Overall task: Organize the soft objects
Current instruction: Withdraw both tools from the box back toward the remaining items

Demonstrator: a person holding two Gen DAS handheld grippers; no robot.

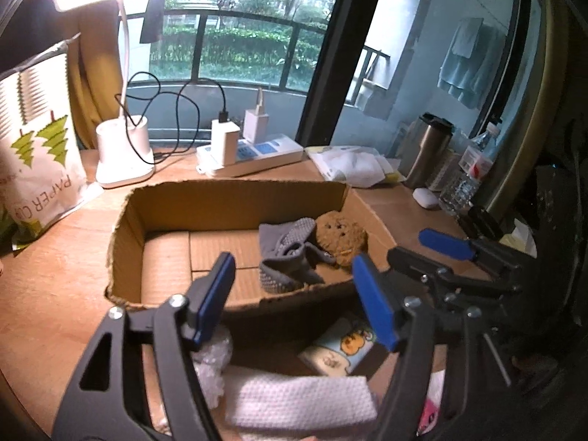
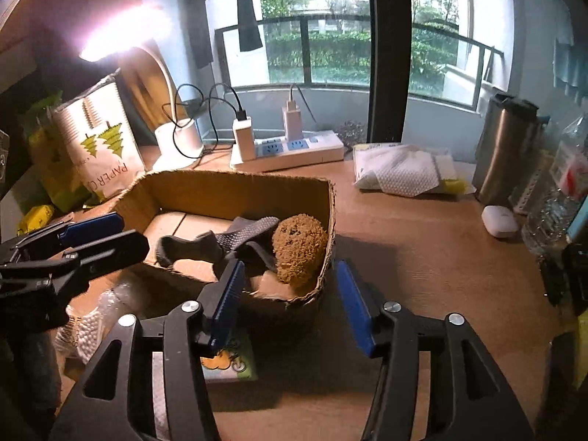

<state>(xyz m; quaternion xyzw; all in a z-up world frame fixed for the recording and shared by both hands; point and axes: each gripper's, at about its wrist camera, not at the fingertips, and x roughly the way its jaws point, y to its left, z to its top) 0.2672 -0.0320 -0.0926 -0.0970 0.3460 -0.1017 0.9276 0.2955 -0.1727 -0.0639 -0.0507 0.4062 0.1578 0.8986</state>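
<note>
The left gripper hangs tilted down over the near edge of the cardboard box, its blue pads apart with nothing between them. The right gripper sits beside it at a steeper downward tilt, jaws likewise parted and empty, straddling the box's near right corner without touching it.

Just under the left gripper, on the wooden desk in front of the box, lie a folded white cloth, a small pack printed with a cartoon figure and a clear bag of what may be cotton swabs, though blur makes that hard to settle.

Inside the box, against its right end, lie grey socks with dotted soles, loosely piled, and a brown fuzzy toy leaning on them and against the box wall. The rest of the box floor is bare.

Behind the box stand a white lamp base with its lit head overhead, a white power strip with two chargers plugged in, and a paper cup bag to the left. To the right are a packet of white wipes, a steel flask, a white earbud case and a water bottle. Beyond is a window with a dark frame, a balcony railing and green hedges.
</note>
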